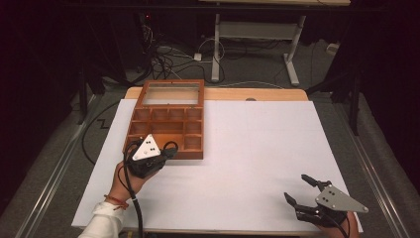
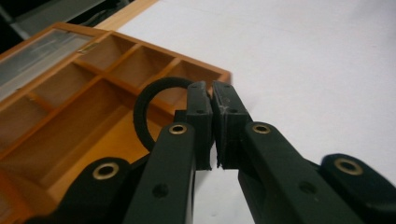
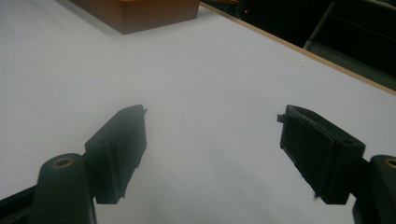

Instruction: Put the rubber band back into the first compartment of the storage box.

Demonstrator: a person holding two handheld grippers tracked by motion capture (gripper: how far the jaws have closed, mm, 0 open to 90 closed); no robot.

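A wooden tray point(image 1: 130, 130) with several compartments lies at the table's left, its glass-paned lid point(image 1: 171, 93) folded back at the far end. My left gripper point(image 1: 169, 150) hovers at the tray's near right corner, shut on a thin black ring point(image 2: 142, 116). The ring loops out to the left of the jaws, above a large compartment of the tray point(image 2: 70, 135). My right gripper point(image 1: 297, 188) rests near the table's front right, open with nothing between its pads point(image 3: 122, 140). The tray's corner point(image 3: 140, 11) shows far off in the right gripper view.
A white sheet point(image 1: 257, 148) covers the wooden table point(image 1: 223, 93). Behind the table stand a desk frame point(image 1: 255, 34) and a tangle of floor cables point(image 1: 163, 57). A person's left hand and white sleeve point(image 1: 106, 218) come in at the bottom left.
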